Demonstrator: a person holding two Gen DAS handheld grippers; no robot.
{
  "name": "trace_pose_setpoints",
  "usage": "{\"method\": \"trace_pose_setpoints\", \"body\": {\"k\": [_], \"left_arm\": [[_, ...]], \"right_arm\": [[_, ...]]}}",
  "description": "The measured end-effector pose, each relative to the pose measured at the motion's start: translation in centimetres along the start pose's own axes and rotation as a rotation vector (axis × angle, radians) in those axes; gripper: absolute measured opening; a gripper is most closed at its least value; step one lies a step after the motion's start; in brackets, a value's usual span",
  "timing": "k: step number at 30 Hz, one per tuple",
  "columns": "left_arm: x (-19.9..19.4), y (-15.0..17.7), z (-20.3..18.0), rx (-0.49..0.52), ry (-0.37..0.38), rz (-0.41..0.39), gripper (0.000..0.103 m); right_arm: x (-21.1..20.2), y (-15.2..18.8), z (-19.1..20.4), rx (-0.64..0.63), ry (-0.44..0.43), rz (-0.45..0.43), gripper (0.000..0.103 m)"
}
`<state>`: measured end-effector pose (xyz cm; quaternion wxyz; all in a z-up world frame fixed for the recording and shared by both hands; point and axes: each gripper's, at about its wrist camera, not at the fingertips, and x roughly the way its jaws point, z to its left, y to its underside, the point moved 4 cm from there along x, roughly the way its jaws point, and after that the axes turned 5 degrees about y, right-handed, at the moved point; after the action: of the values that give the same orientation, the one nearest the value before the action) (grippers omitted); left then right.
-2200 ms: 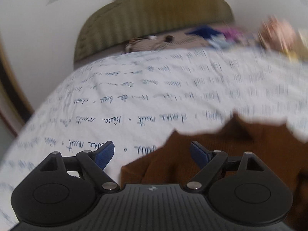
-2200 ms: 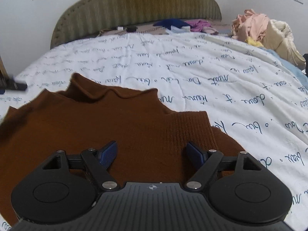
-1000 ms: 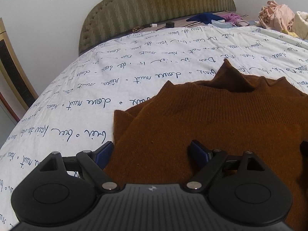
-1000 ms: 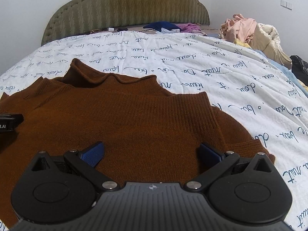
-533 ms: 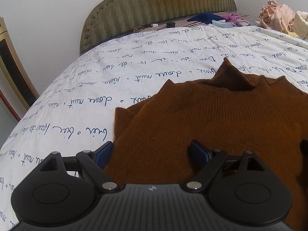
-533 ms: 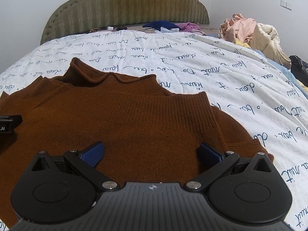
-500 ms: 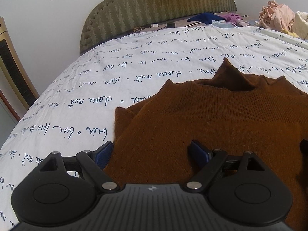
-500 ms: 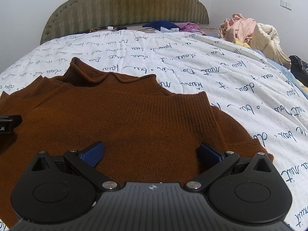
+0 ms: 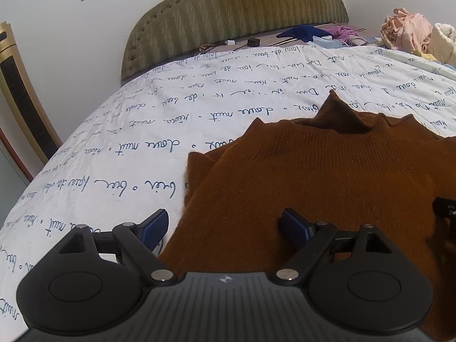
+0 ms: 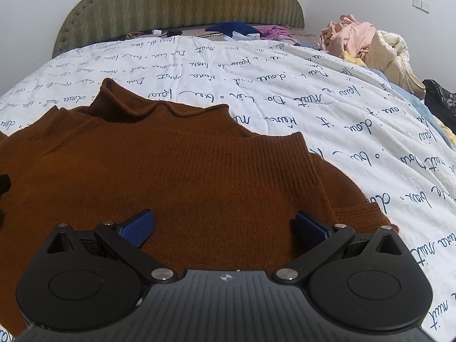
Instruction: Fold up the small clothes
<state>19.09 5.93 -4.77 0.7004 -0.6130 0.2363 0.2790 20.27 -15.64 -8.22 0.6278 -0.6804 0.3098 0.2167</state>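
Where legible, blue script "nuit" on quilt [image 9: 199, 119] under brown sweater [image 10: 185, 176].

One brown sweater [image 9: 327, 176], two grippers — left gripper [image 9: 225, 225], right gripper [image 10: 225, 225].

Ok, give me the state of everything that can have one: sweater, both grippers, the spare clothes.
brown sweater: spread flat on the quilt, collar toward the headboard, not folded.
left gripper: jaws open, over the sweater's edge, gripping nothing.
right gripper: jaws open above the sweater, gripping nothing.
clothes pile: crumpled, unfolded, at the bed's far side.
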Motion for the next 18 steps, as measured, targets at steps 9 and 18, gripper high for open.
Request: {"method": "trace_pose_setpoints", "body": {"k": [9, 18], "left_arm": [[-0.7, 0.3, 0.3, 0.004, 0.01, -0.003, 0.087], [-1.4, -0.1, 1.4, 0.044, 0.038, -0.008, 0.087]], "right_arm": [[0.0, 0.0, 0.0, 0.003, 0.003, 0.001, 0.103], [0.0, 0.0, 0.0, 0.0, 0.005, -0.001, 0.103]]}}
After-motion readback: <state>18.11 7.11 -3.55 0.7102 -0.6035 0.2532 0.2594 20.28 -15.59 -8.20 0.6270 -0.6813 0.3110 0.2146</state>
